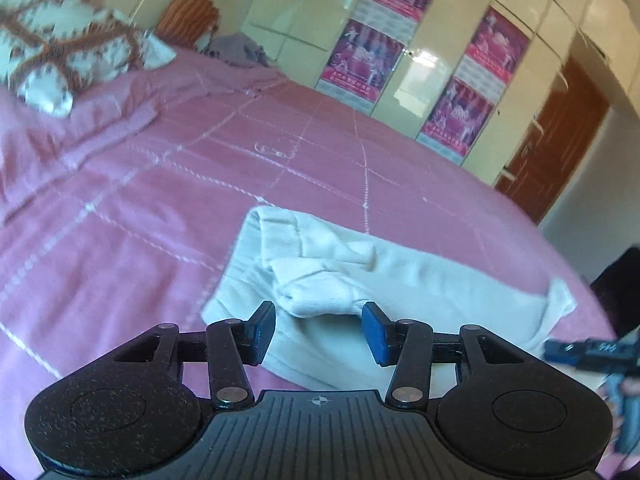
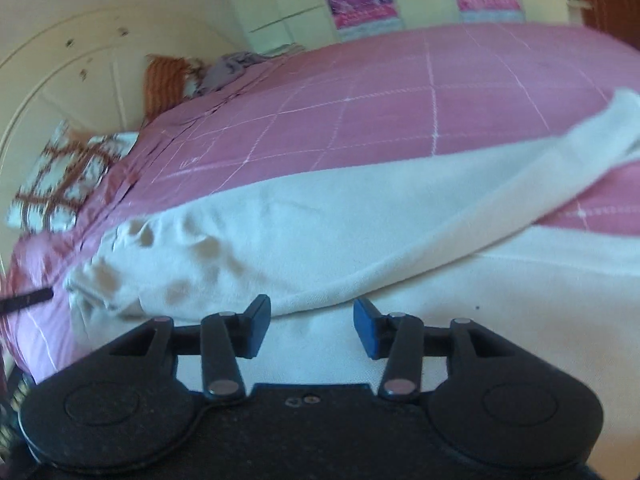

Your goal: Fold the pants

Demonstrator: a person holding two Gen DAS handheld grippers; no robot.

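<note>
White pants (image 1: 384, 280) lie on the pink bedspread (image 1: 160, 200), waistband end bunched at the left. My left gripper (image 1: 319, 330) is open just above the bunched waist fold, holding nothing. In the right wrist view the pants (image 2: 320, 220) stretch across the bed, one leg laid over the other and running off to the right. My right gripper (image 2: 312, 326) is open, low over the leg's edge, empty. The right gripper also shows as a blue and black shape at the right edge of the left wrist view (image 1: 592, 350).
A patterned pillow (image 1: 60, 52) and an orange cushion (image 1: 188, 12) lie at the bed's head, with a grey garment (image 1: 236, 50) beside them. A cream wardrobe with pink posters (image 1: 472, 92) and a brown door (image 1: 560, 140) stand beyond the bed.
</note>
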